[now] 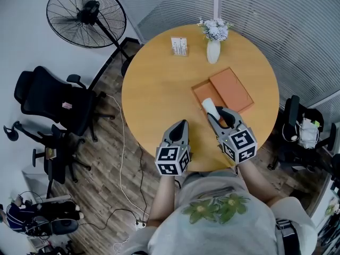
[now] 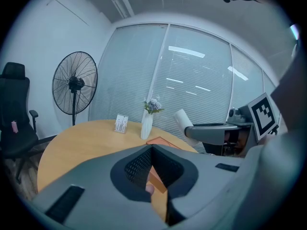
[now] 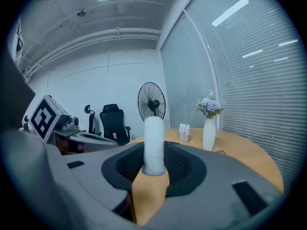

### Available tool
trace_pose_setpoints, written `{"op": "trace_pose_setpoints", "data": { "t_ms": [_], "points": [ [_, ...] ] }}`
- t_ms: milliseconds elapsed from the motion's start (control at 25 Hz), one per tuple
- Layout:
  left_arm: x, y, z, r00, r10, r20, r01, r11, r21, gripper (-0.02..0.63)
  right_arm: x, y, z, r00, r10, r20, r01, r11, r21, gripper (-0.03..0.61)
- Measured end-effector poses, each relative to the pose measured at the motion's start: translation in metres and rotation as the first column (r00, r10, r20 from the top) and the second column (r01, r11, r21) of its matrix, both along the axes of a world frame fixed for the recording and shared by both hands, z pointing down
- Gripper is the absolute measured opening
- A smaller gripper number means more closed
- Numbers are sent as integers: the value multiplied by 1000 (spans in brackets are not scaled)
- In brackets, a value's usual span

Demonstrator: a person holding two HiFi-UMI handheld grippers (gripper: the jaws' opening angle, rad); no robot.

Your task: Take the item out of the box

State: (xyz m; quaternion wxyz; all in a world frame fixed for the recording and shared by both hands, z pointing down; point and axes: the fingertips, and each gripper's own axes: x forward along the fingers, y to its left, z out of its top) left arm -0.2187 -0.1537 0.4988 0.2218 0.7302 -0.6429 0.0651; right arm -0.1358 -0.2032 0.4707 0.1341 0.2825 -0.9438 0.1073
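An orange box (image 1: 200,91) lies open on the round wooden table (image 1: 159,84), its orange lid (image 1: 231,89) flat against its far right side. My right gripper (image 1: 215,113) is shut on a white cylindrical item (image 1: 209,106), holding it just in front of the box; the item stands up between the jaws in the right gripper view (image 3: 154,143). The left gripper view shows that item (image 2: 182,120) sticking out of the right gripper (image 2: 211,131). My left gripper (image 1: 182,125) hovers over the table's near edge, jaws together and empty.
A white vase with flowers (image 1: 213,44) and a small card holder (image 1: 179,45) stand at the table's far side. A standing fan (image 1: 85,15) and black office chairs (image 1: 53,97) are at the left, and a cable runs across the floor.
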Motion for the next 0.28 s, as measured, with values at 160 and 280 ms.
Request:
{"op": "trace_pose_setpoints", "data": {
  "t_ms": [160,280],
  "points": [
    [-1,1,2,1000,-2,-1,2,1000,-2,2,0,0,1,1000,2,2,-2,1000,-3,132],
    [3,1,4,1000,-3,0,3,1000,-6,1,4,-2,3,1000,4,2,-4,1000,-5,132]
  ]
}}
